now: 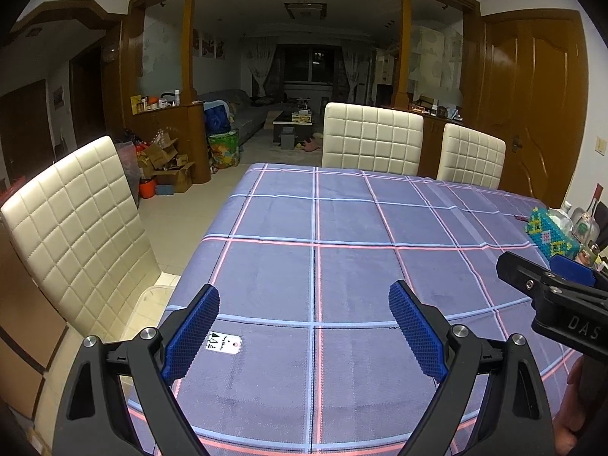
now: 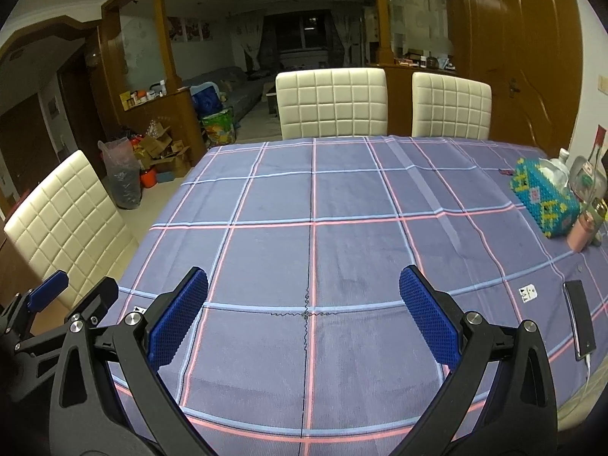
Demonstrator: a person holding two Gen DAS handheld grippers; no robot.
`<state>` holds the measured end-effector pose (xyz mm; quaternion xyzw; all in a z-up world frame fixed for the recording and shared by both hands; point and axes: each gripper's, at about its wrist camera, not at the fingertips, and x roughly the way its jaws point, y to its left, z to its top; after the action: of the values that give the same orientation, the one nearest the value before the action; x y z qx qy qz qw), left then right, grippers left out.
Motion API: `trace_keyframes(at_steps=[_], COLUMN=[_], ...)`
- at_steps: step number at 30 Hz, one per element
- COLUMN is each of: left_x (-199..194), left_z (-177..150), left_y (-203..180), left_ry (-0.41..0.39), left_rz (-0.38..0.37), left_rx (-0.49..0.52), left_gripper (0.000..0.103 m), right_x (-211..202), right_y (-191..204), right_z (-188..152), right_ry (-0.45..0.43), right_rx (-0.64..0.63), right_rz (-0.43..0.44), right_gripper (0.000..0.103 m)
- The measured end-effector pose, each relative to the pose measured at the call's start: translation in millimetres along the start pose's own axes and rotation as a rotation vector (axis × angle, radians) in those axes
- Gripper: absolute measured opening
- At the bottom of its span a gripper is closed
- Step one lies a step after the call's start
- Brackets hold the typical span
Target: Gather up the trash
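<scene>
My left gripper (image 1: 304, 311) is open and empty above the near edge of a table with a purple plaid cloth (image 1: 342, 220). A small white paper tag (image 1: 224, 343) lies on the cloth just right of its left finger. My right gripper (image 2: 304, 296) is open and empty over the same cloth (image 2: 323, 197). A second white tag (image 2: 529, 292) lies to its right. The right gripper shows at the right edge of the left wrist view (image 1: 562, 288); the left one shows at the left edge of the right wrist view (image 2: 57, 304).
A beaded blue tissue box (image 2: 545, 199), bottles (image 2: 581, 182), a pink cup (image 2: 583, 232) and a black phone (image 2: 580, 319) sit along the table's right side. Cream chairs stand at the far side (image 2: 330, 100) and left (image 2: 64, 220). Boxes and a bag (image 2: 121, 178) are on the floor.
</scene>
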<state>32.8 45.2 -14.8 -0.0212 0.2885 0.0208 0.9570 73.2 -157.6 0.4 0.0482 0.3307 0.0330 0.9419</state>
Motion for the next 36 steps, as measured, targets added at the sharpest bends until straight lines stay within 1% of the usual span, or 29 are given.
trace_keyframes(at_steps=[7, 12, 17, 20, 24, 31, 36], left_x=[-10, -21, -37, -44, -48, -53, -54], left_z=[-2, -4, -7, -9, -13, -17, -19], left_y=[3, 4, 4, 7, 11, 27, 32], left_ry=[-0.024, -0.041, -0.077, -0.09, -0.078, -0.055, -0.045], left_rz=[0.003, 0.029, 0.078, 0.089, 0.127, 0.142, 0.131], left_rx=[-0.004, -0.002, 0.017, 0.016, 0.013, -0.025, -0.038], left_gripper=[0.089, 0.089, 0.089, 0.089, 0.089, 0.089, 0.089], right_x=[-6, -16, -16, -17, -24, -34, -39], right_y=[10, 13, 21, 26, 30, 41, 46], right_z=[-4, -9, -14, -16, -19, -25, -26], right_ry=[-0.015, -0.034, -0.014, -0.014, -0.027, -0.046, -0.058], right_rx=[-0.032, -0.033, -0.046, -0.058, -0.063, -0.088, -0.096], right_rz=[-0.023, -0.015, 0.004, 0.013, 0.013, 0.013, 0.017], right_gripper=[0.099, 0.099, 0.099, 0.099, 0.099, 0.099, 0.099])
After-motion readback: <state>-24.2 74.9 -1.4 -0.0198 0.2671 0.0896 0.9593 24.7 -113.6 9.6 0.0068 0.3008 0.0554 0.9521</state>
